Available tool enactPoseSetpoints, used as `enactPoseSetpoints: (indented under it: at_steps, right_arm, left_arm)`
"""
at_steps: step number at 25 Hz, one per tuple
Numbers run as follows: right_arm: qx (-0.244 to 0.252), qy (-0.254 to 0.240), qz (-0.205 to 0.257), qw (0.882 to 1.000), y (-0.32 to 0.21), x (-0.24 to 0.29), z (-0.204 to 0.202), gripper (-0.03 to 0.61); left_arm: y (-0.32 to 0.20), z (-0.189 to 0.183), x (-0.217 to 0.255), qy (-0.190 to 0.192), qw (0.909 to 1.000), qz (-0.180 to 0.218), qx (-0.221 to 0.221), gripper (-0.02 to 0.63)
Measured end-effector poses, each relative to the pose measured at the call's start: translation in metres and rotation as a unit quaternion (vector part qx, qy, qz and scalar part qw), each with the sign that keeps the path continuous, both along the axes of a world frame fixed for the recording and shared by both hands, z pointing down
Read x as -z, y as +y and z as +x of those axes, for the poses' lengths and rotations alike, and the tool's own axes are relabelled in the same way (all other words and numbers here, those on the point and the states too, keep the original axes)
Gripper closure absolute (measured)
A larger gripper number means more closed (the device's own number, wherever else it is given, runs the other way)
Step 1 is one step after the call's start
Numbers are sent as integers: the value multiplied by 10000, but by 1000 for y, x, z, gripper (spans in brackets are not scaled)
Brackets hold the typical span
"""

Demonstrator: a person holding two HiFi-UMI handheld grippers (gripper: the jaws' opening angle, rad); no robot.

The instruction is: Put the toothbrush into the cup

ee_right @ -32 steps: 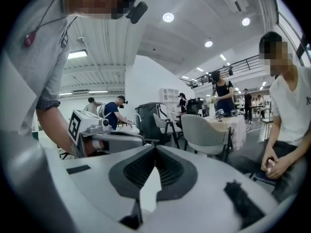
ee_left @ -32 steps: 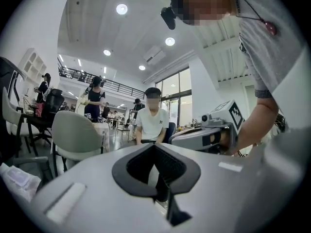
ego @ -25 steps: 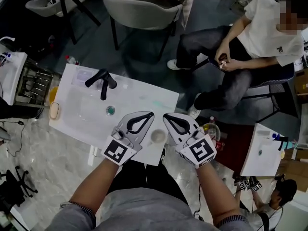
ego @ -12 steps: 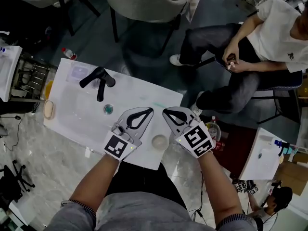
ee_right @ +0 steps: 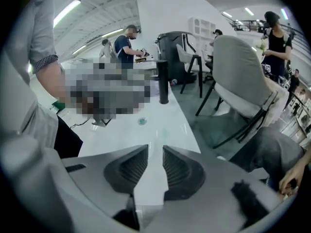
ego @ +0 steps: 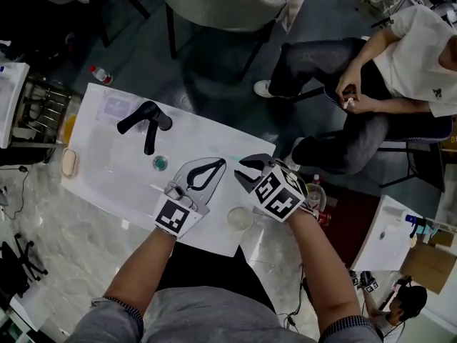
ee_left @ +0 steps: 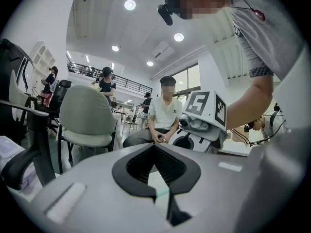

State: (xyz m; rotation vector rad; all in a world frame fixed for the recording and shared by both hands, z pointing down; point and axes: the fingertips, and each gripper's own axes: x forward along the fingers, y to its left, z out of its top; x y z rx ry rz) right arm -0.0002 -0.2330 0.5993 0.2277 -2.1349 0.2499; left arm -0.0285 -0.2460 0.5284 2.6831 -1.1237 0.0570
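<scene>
Toothbrush (ee_right: 163, 129) shows only as a faint greenish streak lying on the white sink counter (ego: 107, 170), in front of both grippers and outside the cup (ego: 240, 218). The cup stands near the counter's front edge, just beside the right gripper (ego: 244, 174). This gripper's jaws have just been opening and stand apart, nothing between them. The left gripper (ego: 223, 163) is clenched, tips together, empty.
</scene>
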Motion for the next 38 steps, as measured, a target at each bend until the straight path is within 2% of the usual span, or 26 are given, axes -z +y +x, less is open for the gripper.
enactPoseSetpoints:
  at_steps: [7, 14, 29, 36, 38]
  right_arm:
    - [385, 707, -192, 9966, -9, -38, -4, 451]
    - [903, 1304, -125, 9873, -14, -72, -15, 437]
    - [930, 1625, -312, 9818, -23, -96, -26, 443]
    - [847, 1644, -299, 9823, -26, -96, -28, 532]
    - [842, 1687, -327, 9815, -26, -97, -27, 537]
  left_arm:
    - [-10, -9, -10, 45, 9999, -66, 73, 606]
    - [-18, -22, -22, 50, 9998, -97, 141, 606]
    - [-16, -34, -30, 168, 9995, -214, 151, 606]
    - [-11, -35, -31, 226, 9992, -282, 184, 606]
    - [-11, -36, -32, 218, 9992, -284, 191, 606]
